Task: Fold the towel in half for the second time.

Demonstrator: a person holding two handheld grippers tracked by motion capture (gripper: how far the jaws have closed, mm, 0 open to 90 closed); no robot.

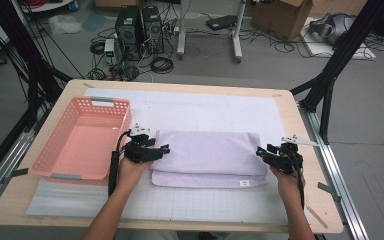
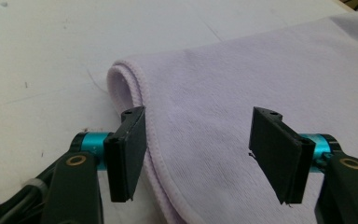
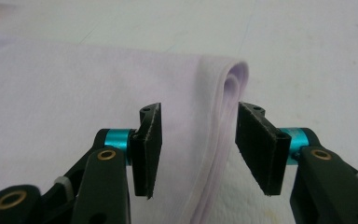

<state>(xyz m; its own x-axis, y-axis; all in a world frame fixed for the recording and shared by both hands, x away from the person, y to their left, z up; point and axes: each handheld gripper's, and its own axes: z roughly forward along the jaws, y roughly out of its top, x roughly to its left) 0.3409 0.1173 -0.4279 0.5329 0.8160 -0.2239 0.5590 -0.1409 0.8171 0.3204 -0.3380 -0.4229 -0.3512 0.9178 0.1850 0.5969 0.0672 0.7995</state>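
Note:
A folded lilac towel lies on the white mat in the middle of the table. My left gripper sits at the towel's left end, open, its jaws spread over the rounded fold edge. My left gripper has only towel surface between its pads. At the towel's right end my right gripper is open too. In the right gripper view my right gripper straddles the layered edge of the towel, with nothing pinched.
An empty pink plastic basket stands on the left of the table, close beside the left hand. A white gridded mat covers most of the wooden tabletop. Black frame legs, cables and boxes stand on the floor beyond the far edge.

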